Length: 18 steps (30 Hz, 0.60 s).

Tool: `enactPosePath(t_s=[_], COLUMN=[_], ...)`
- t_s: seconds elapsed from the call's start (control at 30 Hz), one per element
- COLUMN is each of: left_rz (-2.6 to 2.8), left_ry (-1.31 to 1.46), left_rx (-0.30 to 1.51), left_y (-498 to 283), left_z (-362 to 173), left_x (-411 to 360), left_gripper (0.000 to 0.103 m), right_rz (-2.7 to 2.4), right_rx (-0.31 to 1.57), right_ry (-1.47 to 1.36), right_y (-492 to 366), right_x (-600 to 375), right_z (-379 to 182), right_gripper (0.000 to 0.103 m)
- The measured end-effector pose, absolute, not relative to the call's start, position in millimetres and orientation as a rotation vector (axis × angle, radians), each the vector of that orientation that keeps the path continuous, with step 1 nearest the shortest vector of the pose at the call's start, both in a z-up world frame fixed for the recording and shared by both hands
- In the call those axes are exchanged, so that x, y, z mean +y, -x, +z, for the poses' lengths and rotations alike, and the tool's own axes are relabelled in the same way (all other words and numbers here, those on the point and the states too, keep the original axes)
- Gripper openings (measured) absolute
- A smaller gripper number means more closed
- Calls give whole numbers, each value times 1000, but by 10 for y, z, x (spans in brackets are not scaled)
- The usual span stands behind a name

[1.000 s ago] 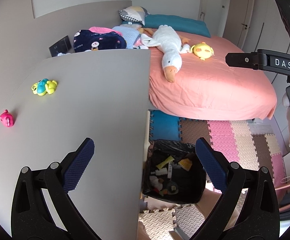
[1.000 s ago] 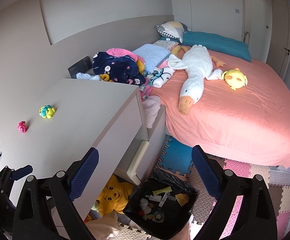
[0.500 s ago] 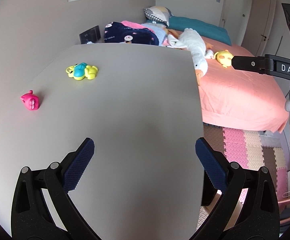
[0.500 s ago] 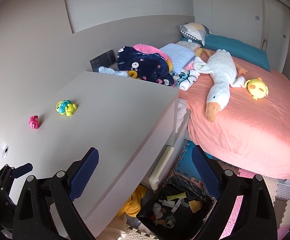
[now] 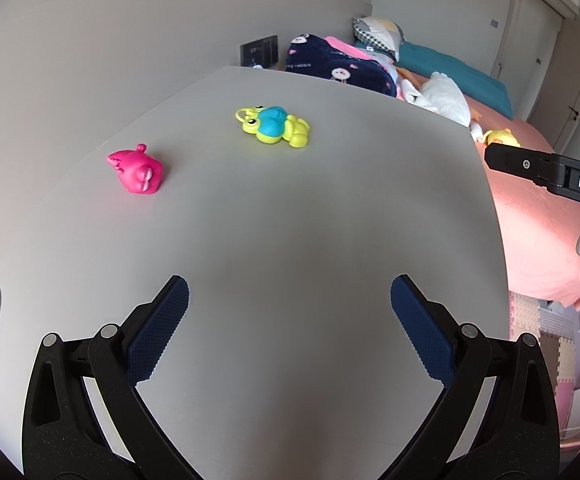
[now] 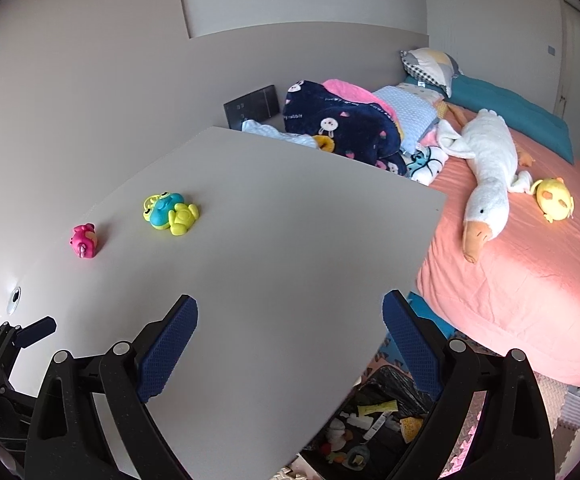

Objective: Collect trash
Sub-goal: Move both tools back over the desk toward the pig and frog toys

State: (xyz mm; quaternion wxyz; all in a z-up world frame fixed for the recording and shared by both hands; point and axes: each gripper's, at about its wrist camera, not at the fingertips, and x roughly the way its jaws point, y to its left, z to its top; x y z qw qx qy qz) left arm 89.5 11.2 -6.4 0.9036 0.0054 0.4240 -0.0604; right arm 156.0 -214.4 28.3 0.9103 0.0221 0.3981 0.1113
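Observation:
A black trash bin (image 6: 374, 424) with several scraps inside stands on the floor below the desk's right edge, seen only in the right wrist view. My left gripper (image 5: 290, 320) is open and empty, above the grey desk top (image 5: 290, 220). My right gripper (image 6: 290, 340) is open and empty, above the desk's near right part (image 6: 290, 240). A pink toy (image 5: 137, 168) and a yellow-blue frog toy (image 5: 275, 125) lie on the desk far left; they also show in the right wrist view as the pink toy (image 6: 83, 240) and frog toy (image 6: 169, 212).
A bed with a pink sheet (image 6: 530, 272) lies right of the desk, with a white goose plush (image 6: 486, 184), a yellow plush (image 6: 554, 198) and piled blankets (image 6: 342, 120). Foam mats (image 5: 546, 344) cover the floor. The right gripper's handle (image 5: 550, 172) shows at the right.
Both grippers have swung left, from the bin and floor toward the desk top. The two toys now appear larger and nearer. The bin has left the left wrist view.

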Motion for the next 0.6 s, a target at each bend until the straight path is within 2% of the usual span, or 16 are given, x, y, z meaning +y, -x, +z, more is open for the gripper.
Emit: enactPosePath(t_s=[0.6], left_rz=[27], left_ry=[28], left_rx=[880], left_y=[-1465], left_z=[-140], left_x=[826], left_gripper=[98], right_rz=[332], right_rx=[880], right_ry=[-20], right_y=[-2226], right_x=[-1341], right_z=[30], right_gripper=[93])
